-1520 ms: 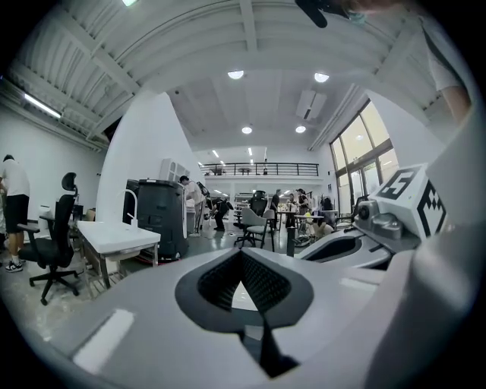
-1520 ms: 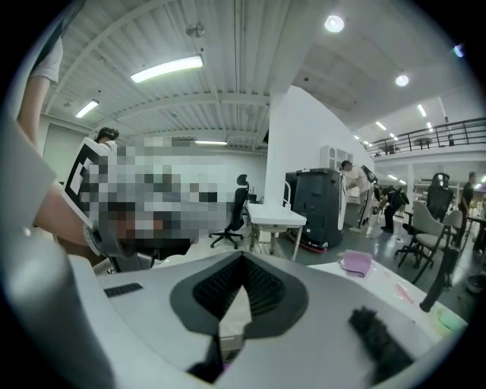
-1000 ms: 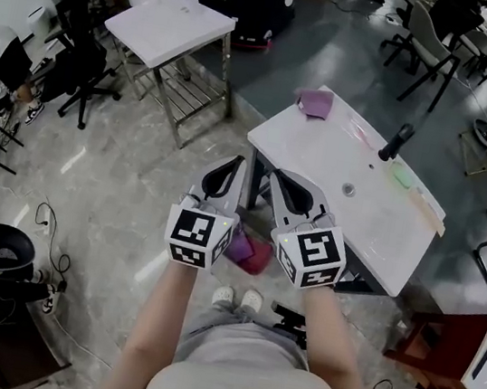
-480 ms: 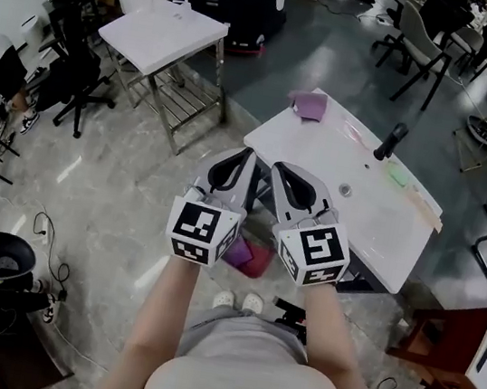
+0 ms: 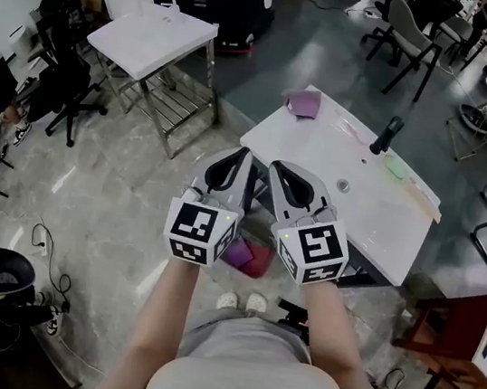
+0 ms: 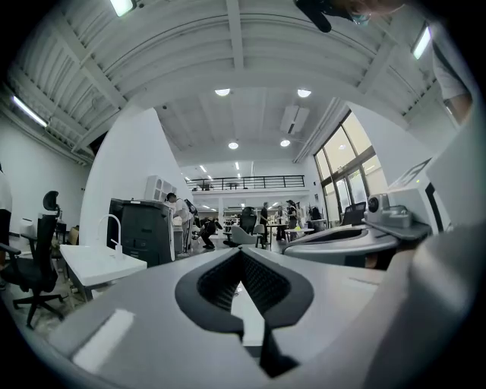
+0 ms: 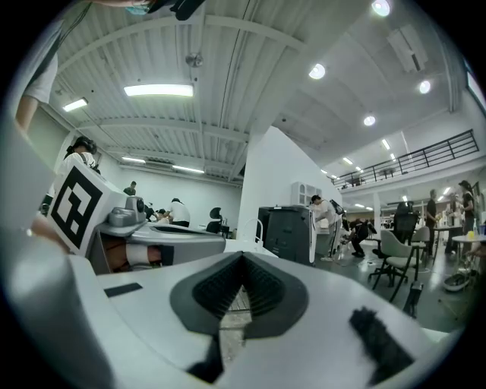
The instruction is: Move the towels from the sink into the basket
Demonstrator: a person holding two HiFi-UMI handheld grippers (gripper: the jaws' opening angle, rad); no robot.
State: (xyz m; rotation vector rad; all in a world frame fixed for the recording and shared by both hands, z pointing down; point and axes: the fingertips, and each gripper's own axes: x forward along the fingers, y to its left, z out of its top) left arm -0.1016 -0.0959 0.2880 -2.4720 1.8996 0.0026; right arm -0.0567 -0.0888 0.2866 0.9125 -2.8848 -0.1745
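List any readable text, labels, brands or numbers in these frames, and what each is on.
No words, numbers or brands are readable in any view.
On the left gripper, the left marker cube: black-and-white square pattern, not text.
On the right gripper, the right marker cube: pattern only.
On the sink and the purple towel: no print visible.

The person wears a light grey top (image 5: 241, 386) and white shoes (image 5: 240, 301). Each hand has pale grey plastic tongs with smooth, rounded shells: the left tongs (image 5: 242, 154) and the right tongs (image 5: 276, 165). Inside each pair a drop-shaped opening is lined with ribbed black pads (image 6: 258, 285). At the back sit the left white cube (image 5: 199, 232) and the right white cube (image 5: 312, 253), both printed with black square markers. The right shell carries a rough black patch (image 7: 376, 346).
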